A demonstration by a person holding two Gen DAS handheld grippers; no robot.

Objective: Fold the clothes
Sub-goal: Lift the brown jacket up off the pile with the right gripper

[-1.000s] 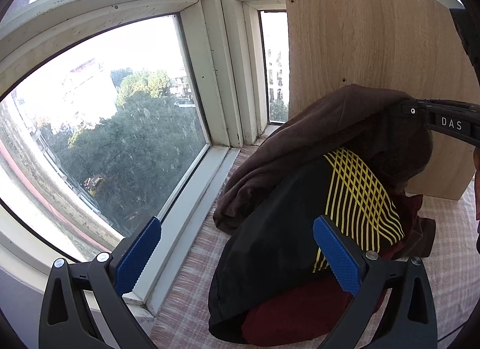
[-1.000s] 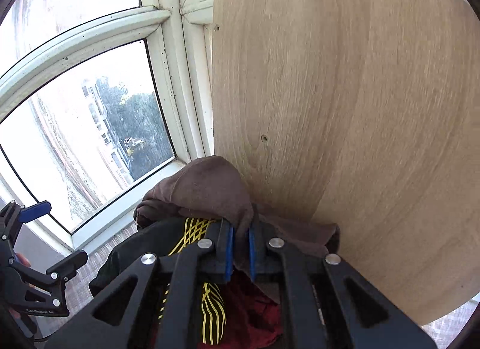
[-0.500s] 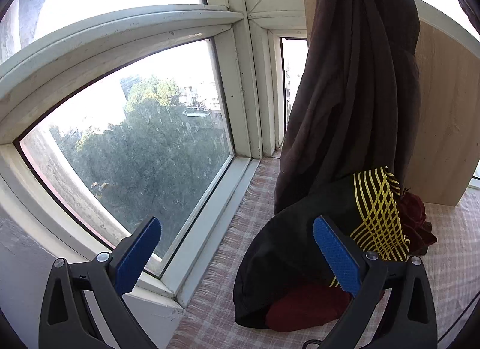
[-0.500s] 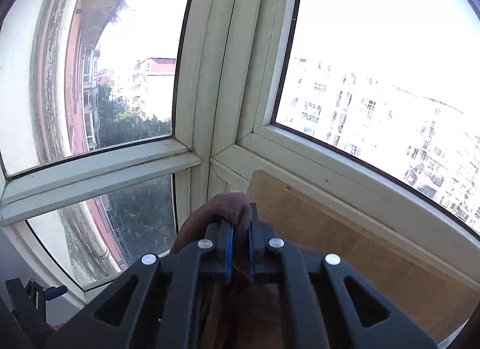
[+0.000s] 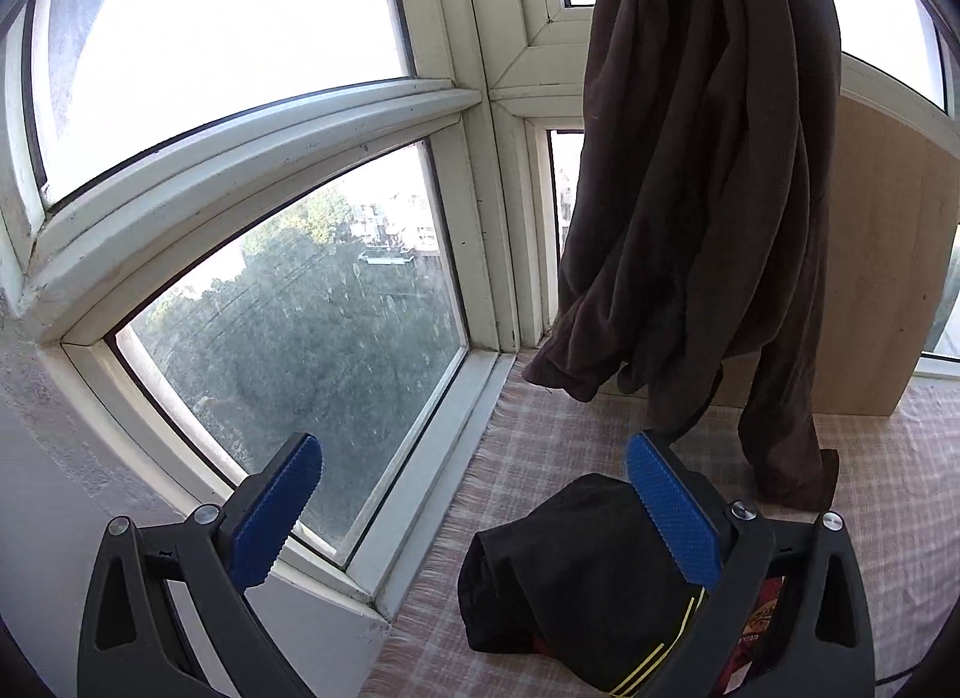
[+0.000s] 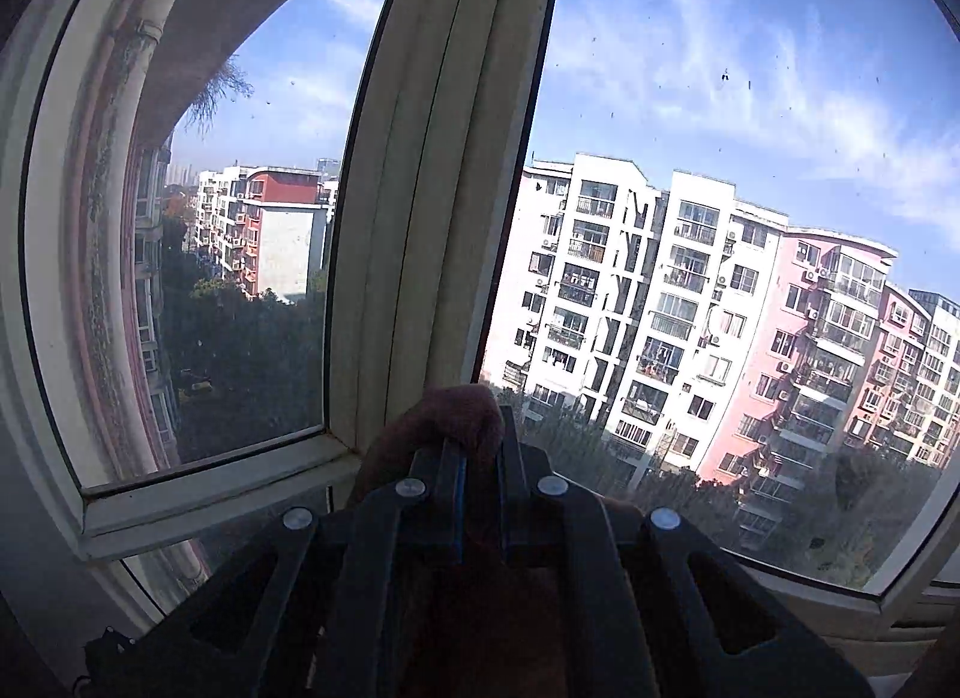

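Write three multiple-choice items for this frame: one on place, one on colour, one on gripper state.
1. Where is the black garment?
A. on the checked cloth
B. on the window sill
C. held aloft

2. What colour is the hanging garment?
A. white
B. dark brown
C. yellow

3. How is the left gripper?
A. shut on cloth
B. shut, empty
C. open, empty

Key: 1 A, it lies crumpled on the cloth; 2 B, brown folds hang from above, pinched by the right gripper; 3 C, its blue pads stand wide apart.

Hanging garment (image 5: 702,206): before the board (image 5: 870,254), hem reaching the checked cloth (image 5: 540,446). Heaped clothes (image 5: 576,572): on the cloth, nearer. Window (image 5: 300,314): left.
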